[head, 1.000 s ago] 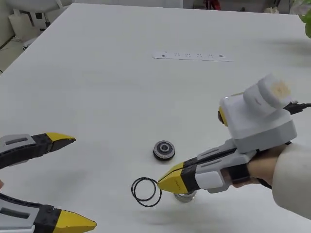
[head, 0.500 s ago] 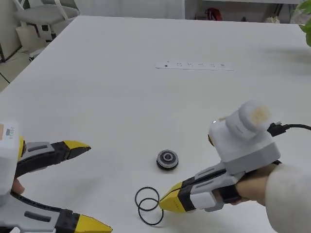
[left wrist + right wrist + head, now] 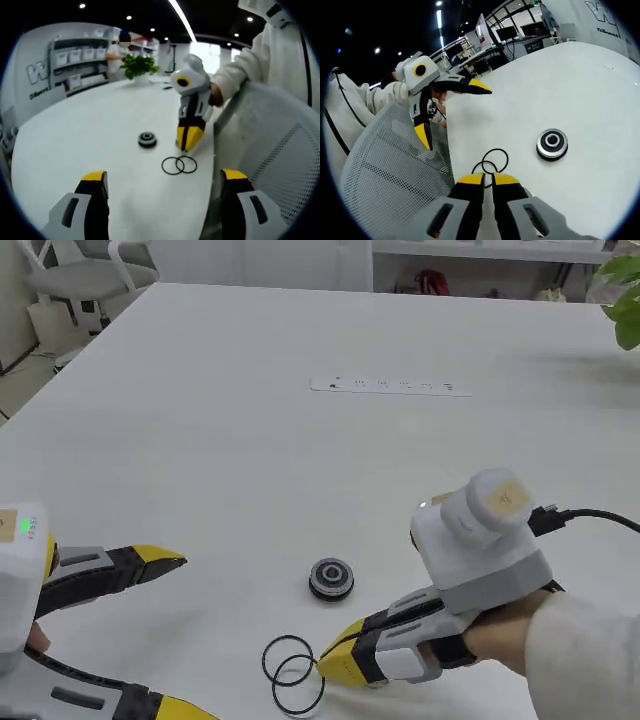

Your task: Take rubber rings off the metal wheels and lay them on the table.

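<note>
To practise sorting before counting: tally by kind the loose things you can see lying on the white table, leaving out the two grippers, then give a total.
Rubber rings: 2
Metal wheel: 1
Power strip: 1
Total: 4

We see two overlapping rubber rings on table; metal wheel just behind. Right gripper just right of rings; left gripper well left. Power strip far behind.

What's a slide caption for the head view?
Shut right gripper beside two overlapping rubber rings on the white table; metal wheel lies apart; open left gripper waits nearby.
</note>
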